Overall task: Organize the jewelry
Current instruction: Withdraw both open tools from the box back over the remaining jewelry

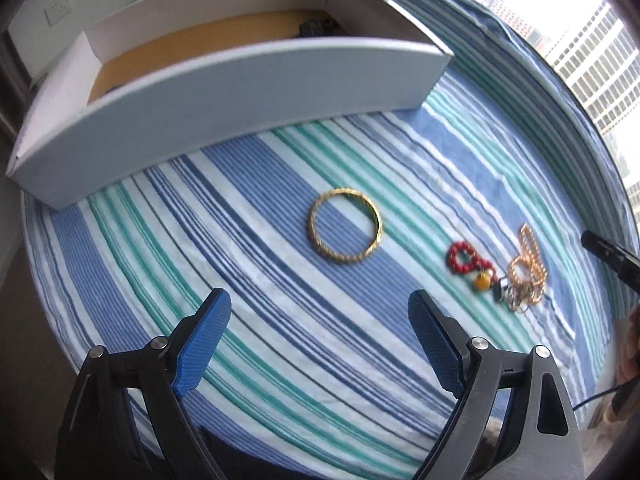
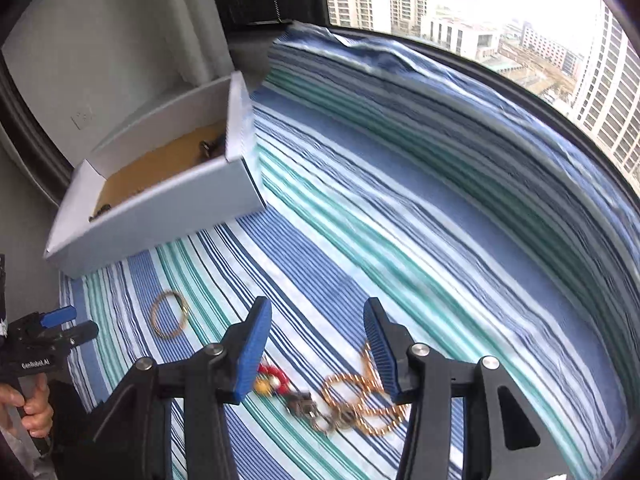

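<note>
A gold bangle (image 1: 345, 225) lies flat on the striped cloth (image 1: 256, 216), ahead of my open, empty left gripper (image 1: 320, 312). To its right lie a red bead bracelet (image 1: 466, 257) with an amber bead, and a tangle of gold chain (image 1: 527, 268) with small dark and silver pieces. In the right wrist view my right gripper (image 2: 318, 322) is open and empty, hovering just above the red beads (image 2: 276, 378) and the gold chain (image 2: 360, 404). The bangle (image 2: 169, 314) lies to its left. A white box (image 1: 240, 92) with a brown floor stands at the back left, holding some dark pieces (image 1: 316, 27).
The white box (image 2: 160, 200) sits at the cloth's far left edge near a grey wall. A window with tall buildings (image 2: 440, 8) runs along the far side. The left gripper (image 2: 44, 340), held in a hand, shows at the left edge of the right wrist view.
</note>
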Motion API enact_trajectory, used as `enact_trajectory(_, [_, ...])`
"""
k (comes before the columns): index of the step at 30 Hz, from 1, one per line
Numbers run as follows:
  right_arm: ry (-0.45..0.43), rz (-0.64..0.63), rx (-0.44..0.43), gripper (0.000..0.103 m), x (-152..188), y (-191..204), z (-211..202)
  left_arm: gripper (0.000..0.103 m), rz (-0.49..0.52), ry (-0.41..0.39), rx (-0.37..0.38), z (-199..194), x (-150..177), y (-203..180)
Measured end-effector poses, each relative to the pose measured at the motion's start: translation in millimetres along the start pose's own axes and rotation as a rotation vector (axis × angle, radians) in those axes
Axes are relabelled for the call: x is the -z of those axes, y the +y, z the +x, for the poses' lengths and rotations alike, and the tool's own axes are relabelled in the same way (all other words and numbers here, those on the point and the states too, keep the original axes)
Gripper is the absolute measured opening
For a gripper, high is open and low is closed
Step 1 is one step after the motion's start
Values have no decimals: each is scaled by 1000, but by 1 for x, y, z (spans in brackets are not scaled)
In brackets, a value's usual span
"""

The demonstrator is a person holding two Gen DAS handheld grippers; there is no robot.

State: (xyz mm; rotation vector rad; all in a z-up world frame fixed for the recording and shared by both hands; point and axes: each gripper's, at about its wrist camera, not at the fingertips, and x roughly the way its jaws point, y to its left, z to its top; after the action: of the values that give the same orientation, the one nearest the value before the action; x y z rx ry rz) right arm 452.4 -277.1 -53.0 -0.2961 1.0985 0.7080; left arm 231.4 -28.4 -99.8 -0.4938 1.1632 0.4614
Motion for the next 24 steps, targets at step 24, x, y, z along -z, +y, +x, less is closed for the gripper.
enact_trajectory(24, [90,-86,-3,49,74,42,18,91,78,62,-43,15,49,-32])
